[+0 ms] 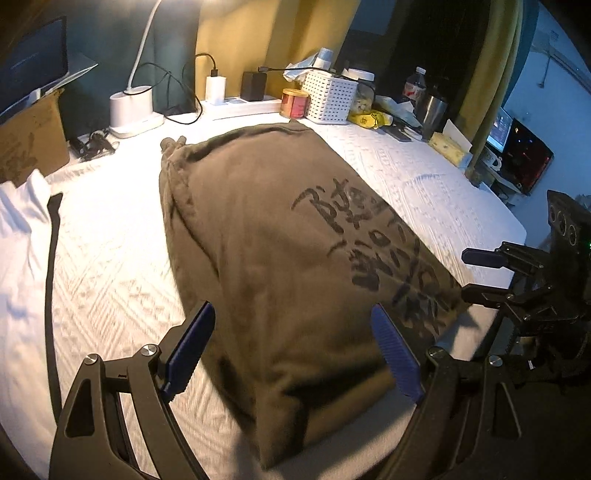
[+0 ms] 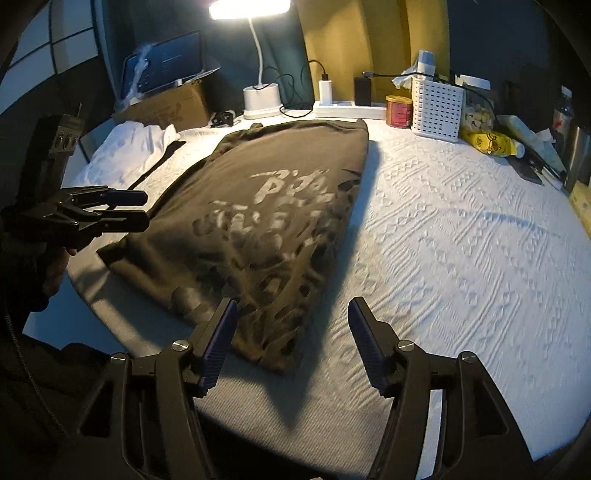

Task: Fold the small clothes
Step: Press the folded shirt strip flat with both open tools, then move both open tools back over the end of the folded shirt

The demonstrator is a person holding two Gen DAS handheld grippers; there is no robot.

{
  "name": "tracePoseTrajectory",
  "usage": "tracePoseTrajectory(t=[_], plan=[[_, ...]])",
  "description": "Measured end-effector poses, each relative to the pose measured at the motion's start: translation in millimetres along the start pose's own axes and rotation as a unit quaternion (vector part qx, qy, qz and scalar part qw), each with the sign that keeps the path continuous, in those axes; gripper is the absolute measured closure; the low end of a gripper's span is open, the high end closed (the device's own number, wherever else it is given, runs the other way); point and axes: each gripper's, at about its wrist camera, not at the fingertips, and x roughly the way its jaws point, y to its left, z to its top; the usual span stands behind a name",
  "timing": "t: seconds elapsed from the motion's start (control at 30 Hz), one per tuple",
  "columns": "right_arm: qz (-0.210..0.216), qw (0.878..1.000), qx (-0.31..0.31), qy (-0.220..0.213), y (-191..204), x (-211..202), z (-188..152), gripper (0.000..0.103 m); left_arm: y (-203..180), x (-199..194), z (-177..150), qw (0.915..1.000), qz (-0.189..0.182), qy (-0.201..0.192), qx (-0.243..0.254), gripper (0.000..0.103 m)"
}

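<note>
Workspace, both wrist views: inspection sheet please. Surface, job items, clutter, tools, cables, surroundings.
Surface: white textured mattress, bare to the right of the garment.
Job's things: olive printed garment lying flat, partly folded; white cloth at the far left.
Clutter: white basket, red tin, yellow packet, cardboard box.
Grippers: left tool open above the garment's near end; right tool open above its corner; neither holds cloth.
Cables: black leads by the chargers.
Surroundings: lit lamp, laptop, yellow curtain.

Bare mattress [image 2: 461, 229] rightward; far-edge clutter behind basket [image 2: 437, 109].
</note>
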Motion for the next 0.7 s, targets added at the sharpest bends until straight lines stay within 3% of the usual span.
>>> tracePoseTrajectory(t=[0.7], plan=[[0.006,1.0,0.019,0.002,-56.3,34.3,58.4,0.037,19.0,35.1,55.6,0.9996,0.026,0.012,-0.007,0.017]])
